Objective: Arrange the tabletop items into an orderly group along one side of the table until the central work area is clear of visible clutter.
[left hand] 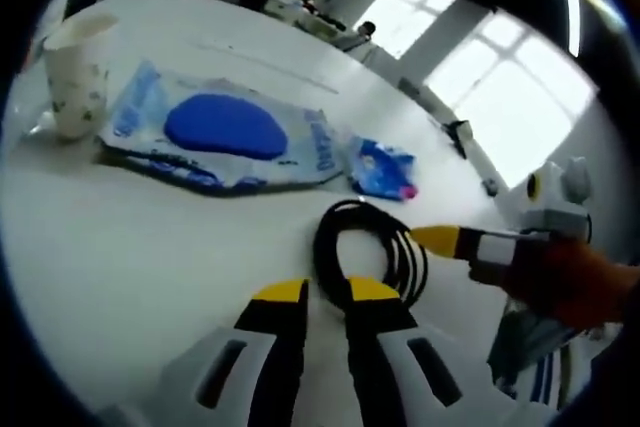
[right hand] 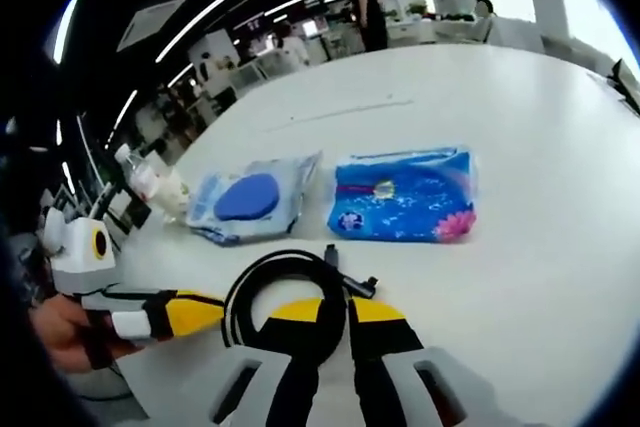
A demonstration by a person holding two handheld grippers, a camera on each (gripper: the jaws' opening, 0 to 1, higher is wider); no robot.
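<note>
Only left gripper view catches paper cup (left hand: pixel 76 71); cable (right hand: pixel 290 292) perhaps pinched.

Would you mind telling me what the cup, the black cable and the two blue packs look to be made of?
Cup: seemingly paper, matte white with a faint speckled print. Cable: flexible rubber or plastic sheath, slightly glossy, coiled in loops. Pack with the blue oval: soft plastic film, judging by its wrinkles and sheen. Flowered pack: also glossy printed film, likely plastic.

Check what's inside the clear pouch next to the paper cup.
The clear pouch holds a blue oval pad, visible through the film. The pad covers whatever lies beneath it, and the pouch's underside is hidden against the table.
</note>
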